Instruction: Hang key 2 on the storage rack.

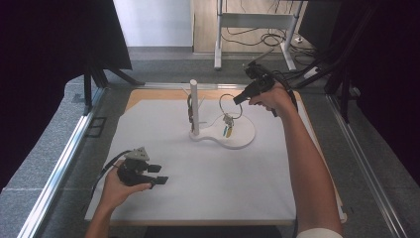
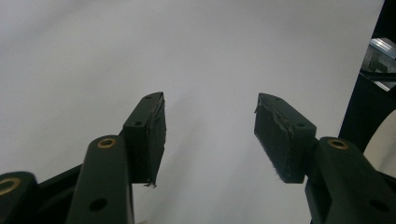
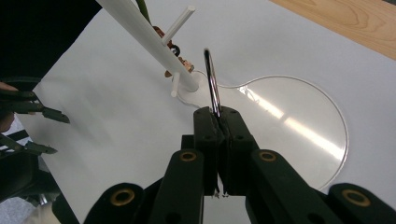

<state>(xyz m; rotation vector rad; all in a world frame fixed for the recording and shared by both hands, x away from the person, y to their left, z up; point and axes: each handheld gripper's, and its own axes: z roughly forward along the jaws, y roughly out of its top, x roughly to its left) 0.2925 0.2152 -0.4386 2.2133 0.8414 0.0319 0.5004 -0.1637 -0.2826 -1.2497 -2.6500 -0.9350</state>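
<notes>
A white stand's post [image 1: 194,106] [image 3: 144,32] rises from a rounded base [image 1: 242,139] [image 3: 289,121] on the white mat [image 1: 208,173]. My right gripper [image 1: 238,99] [image 3: 217,114] is shut on a thin metal key ring [image 1: 230,105] [image 3: 212,86], held above the base just right of the post. Keys [image 1: 227,126] dangle from the ring. A dark item with brown bits [image 1: 189,110] [image 3: 175,51] hangs on the post's left side, near a short peg [image 3: 180,23]. My left gripper [image 1: 158,174] [image 2: 210,126] rests low over the mat's front left, open with nothing between its jaws.
The mat lies on a wooden board [image 1: 148,94] inside a metal-railed frame [image 1: 64,158]. A desk frame and cables [image 1: 257,29] stand beyond the table. Black stands [image 1: 341,74] flank the back corners.
</notes>
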